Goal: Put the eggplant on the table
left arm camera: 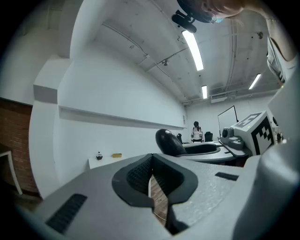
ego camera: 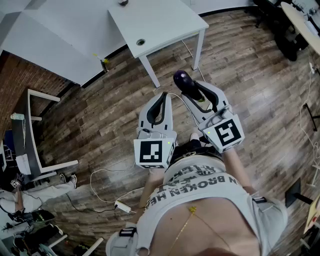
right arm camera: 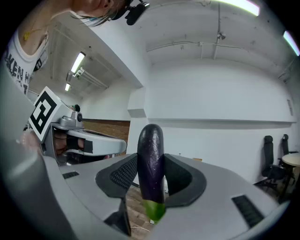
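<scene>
A dark purple eggplant point(ego camera: 181, 80) stands upright between the jaws of my right gripper point(ego camera: 189, 89), green stem end down, and the pads are shut on it. In the right gripper view the eggplant point(right arm camera: 151, 159) fills the gap of the right gripper point(right arm camera: 151, 174). My left gripper point(ego camera: 159, 106) hangs beside it at the same height, shut with nothing in it; its own view shows the pads point(left arm camera: 151, 174) meeting and the eggplant point(left arm camera: 168, 140) off to the right. The white table point(ego camera: 160, 25) stands ahead, a step beyond both grippers.
The table bears a small dark object point(ego camera: 123, 2) and has a round hole point(ego camera: 140, 42). A power strip point(ego camera: 122, 206) and cables lie on the wooden floor. A white frame desk point(ego camera: 35, 135) stands at the left, and office chairs point(ego camera: 280, 25) stand at the far right.
</scene>
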Motion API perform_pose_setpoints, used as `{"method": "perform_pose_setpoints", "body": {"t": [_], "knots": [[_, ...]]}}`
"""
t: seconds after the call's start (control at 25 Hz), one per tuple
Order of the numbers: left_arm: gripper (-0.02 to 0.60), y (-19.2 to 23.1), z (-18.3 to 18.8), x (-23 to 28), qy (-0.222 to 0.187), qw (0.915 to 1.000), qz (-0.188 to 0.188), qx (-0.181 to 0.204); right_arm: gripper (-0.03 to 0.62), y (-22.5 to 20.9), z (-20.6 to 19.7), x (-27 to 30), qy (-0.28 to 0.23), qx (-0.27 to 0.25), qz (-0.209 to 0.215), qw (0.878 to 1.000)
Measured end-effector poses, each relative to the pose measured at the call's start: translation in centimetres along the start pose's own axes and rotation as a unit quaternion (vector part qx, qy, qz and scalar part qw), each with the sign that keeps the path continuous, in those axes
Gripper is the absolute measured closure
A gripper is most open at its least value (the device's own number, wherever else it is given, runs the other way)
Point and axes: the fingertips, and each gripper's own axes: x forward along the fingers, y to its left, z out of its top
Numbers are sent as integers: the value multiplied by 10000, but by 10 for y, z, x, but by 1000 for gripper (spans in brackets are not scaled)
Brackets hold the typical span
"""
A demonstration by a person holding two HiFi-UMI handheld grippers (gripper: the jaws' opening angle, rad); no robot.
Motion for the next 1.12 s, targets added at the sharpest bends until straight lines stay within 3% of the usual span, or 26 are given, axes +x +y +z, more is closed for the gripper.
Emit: {"method": "perform_pose_setpoints", "body": {"t": [0.52, 0.84, 1.12], "knots": [[575, -50, -14, 13, 124, 9999, 77, -66, 413, -47, -12, -51, -146, 285, -125, 9994], [575, -25, -26, 8, 239, 9978, 593, -170, 413, -65, -18, -44, -131, 161, -75, 9998], [575, -10, -33, 42, 231, 9988, 334, -268, 413, -70, -26, -6, -30, 119, -43, 9999]]}}
